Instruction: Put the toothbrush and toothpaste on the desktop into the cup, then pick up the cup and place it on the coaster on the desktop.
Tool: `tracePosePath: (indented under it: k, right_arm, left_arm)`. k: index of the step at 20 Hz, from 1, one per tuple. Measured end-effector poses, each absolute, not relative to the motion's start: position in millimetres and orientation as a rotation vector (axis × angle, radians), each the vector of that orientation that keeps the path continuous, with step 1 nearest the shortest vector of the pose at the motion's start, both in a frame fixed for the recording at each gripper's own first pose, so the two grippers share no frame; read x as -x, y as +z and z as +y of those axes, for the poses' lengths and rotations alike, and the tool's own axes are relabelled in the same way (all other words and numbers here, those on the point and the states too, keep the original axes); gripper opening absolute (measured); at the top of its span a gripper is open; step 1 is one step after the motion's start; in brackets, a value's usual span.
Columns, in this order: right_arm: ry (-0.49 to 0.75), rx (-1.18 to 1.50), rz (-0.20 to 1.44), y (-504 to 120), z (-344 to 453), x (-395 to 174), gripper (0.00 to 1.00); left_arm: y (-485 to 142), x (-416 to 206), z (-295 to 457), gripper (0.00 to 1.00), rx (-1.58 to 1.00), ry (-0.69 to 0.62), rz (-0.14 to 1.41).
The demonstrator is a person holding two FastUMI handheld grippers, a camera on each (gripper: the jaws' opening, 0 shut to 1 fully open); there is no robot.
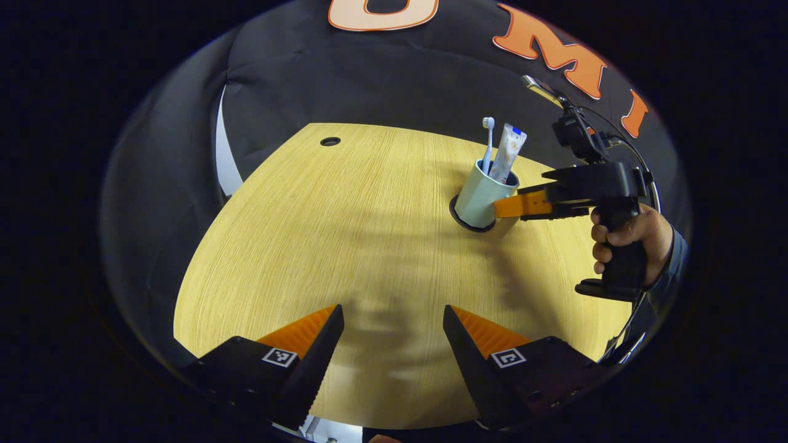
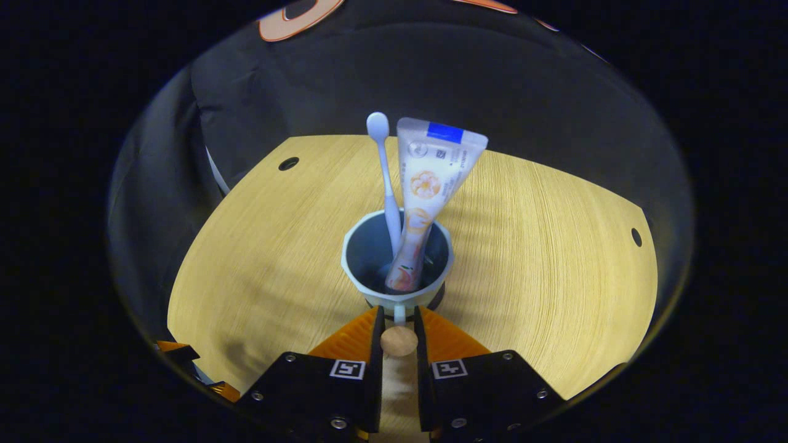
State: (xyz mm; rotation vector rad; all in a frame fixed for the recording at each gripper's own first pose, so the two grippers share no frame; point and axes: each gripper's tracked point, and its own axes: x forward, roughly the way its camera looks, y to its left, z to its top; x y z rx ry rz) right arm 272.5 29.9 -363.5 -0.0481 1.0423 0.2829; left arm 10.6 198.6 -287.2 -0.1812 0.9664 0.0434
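A pale green cup [image 1: 480, 200] [image 2: 354, 271] stands upright on a dark round coaster [image 1: 458, 220] [image 2: 438, 299] on the wooden desktop. In it lean a white toothbrush [image 1: 488, 141] [image 2: 385, 178] and a toothpaste tube [image 1: 508, 154] [image 2: 431, 172]. My right gripper [image 2: 397, 314] [image 1: 500, 206] is shut on the cup's round wooden handle [image 2: 399, 341], its fingers reaching the cup from the side. My left gripper [image 1: 394, 332] is open above bare desktop, well short of the cup, with nothing between its fingers.
The desktop [image 1: 345, 215] [image 2: 542, 246] has a cable hole at its far left [image 1: 330, 141] [image 2: 288, 163] and another at the right [image 2: 636, 237]. A hand [image 1: 634, 237] holds the right gripper's grip. The booth's black cloth wall lies behind the desk.
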Motion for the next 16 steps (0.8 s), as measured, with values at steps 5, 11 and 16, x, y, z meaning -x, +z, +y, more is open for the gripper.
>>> tracePosePath:
  k: [5,11,16]
  right_arm:
    - [0.249,0.034,0.981,-334.9,22.3,-268.8,0.63]
    - [0.234,0.025,0.815,-281.9,13.4,-277.1,0.9]
    - [0.231,0.061,0.665,-232.6,-20.0,-261.8,0.93]
  left_arm:
    - [-283.9,-18.3,198.8,0.97,0.16,-0.007,0.943]
    - [-268.4,-53.7,204.8,0.98,0.073,-0.036,0.821]
    - [-225.7,-68.5,185.8,0.98,0.041,-0.01,0.675]
